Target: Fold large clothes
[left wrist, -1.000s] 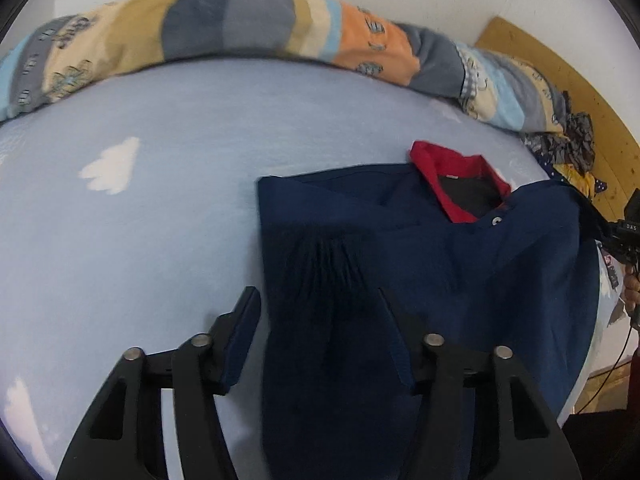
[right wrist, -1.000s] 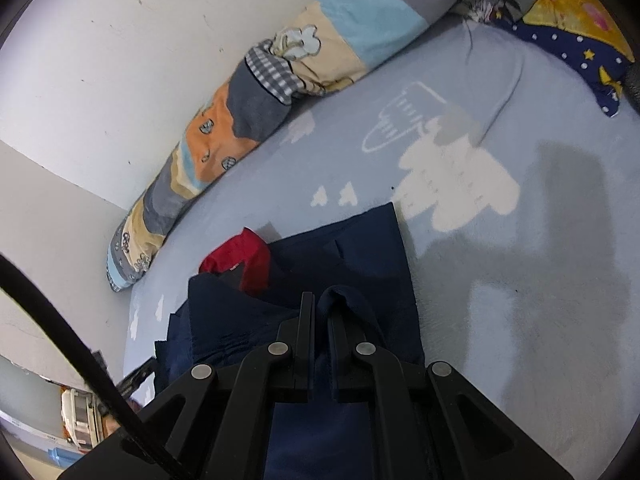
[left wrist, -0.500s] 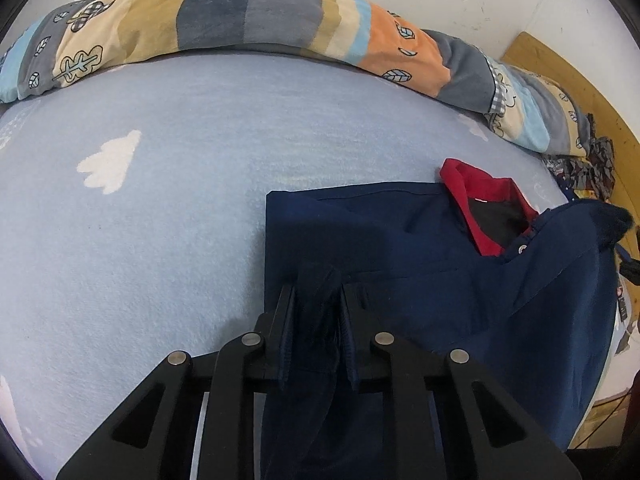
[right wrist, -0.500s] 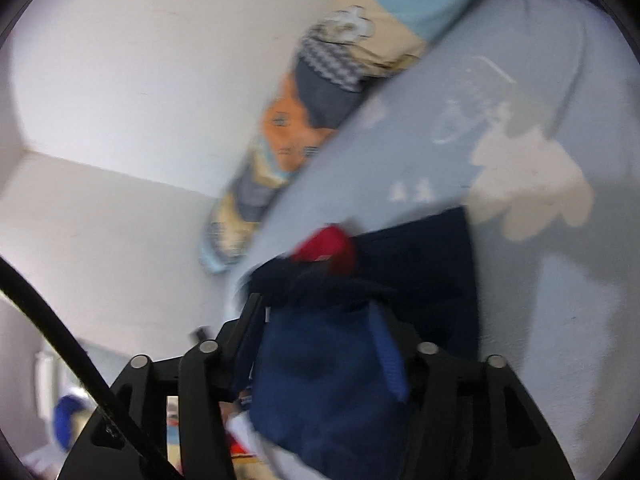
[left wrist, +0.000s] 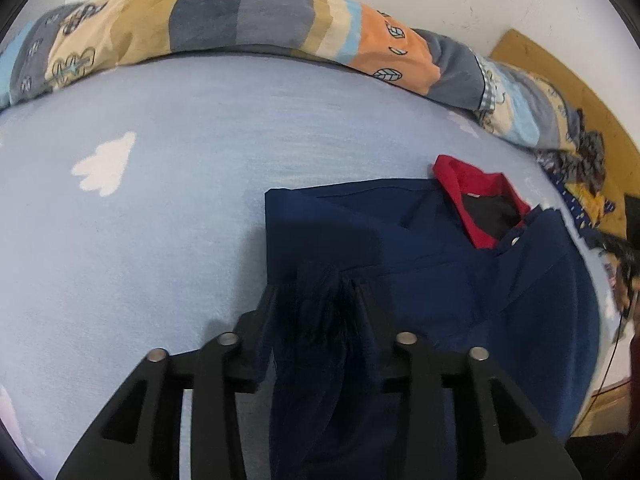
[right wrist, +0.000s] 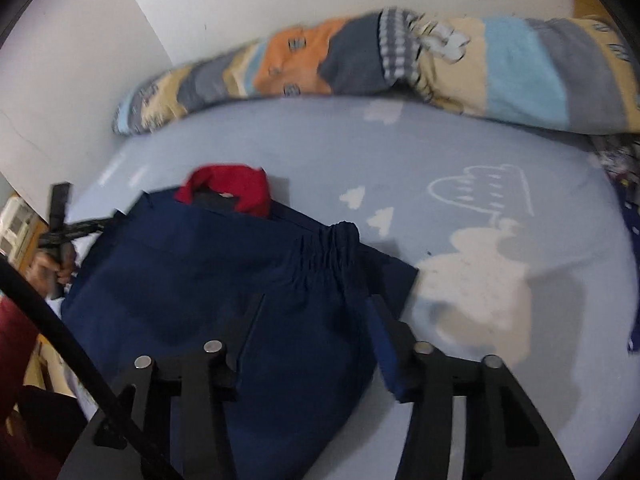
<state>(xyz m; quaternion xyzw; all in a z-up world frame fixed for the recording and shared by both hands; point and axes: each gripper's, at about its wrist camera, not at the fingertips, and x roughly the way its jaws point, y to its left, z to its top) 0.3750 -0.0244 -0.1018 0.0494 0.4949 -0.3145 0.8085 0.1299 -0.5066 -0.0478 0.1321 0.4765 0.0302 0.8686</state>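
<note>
Bedroom: bed (left wrist: 200, 200), rolled quilt (left wrist: 240, 20)

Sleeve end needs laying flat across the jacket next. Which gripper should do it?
Left. The left gripper has the gathered sleeve between its fingers; the right gripper stands open around loose fabric of the navy jacket.

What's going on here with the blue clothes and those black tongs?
A person is folding a navy jacket with a red collar on a light blue bed sheet, using a handheld gripper in each hand. The left gripper is pinching a bunched fold of the fabric. The right gripper is open, with cloth lying between its fingers.
</note>
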